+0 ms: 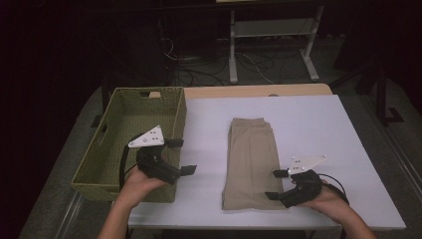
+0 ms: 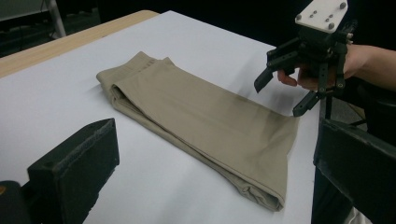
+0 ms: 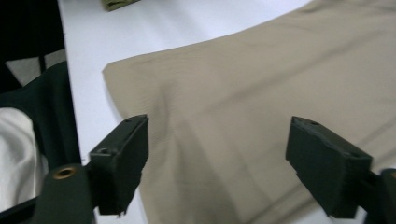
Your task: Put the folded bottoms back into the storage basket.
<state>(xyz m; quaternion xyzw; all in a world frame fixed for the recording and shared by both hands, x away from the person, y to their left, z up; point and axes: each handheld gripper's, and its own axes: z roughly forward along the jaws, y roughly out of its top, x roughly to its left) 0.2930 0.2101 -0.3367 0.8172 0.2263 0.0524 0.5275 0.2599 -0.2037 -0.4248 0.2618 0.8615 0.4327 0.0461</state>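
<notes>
Khaki trousers (image 1: pixel 251 162) lie folded lengthwise mid-table, reaching its near edge.
Right gripper (image 1: pixel 276 184) hovers at their near right corner, jaws spread, gripping nothing; left gripper (image 1: pixel 180 156) hangs wide open and empty over the basket's (image 1: pixel 99 164) right wall, by the left edge.

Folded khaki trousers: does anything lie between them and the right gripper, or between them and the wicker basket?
Nothing visible. The right gripper hangs open at the folded khaki trousers, near their right edge, jaws apart with no cloth pinched. Bare white table separates them from the wicker basket, where the left gripper hovers.
</notes>
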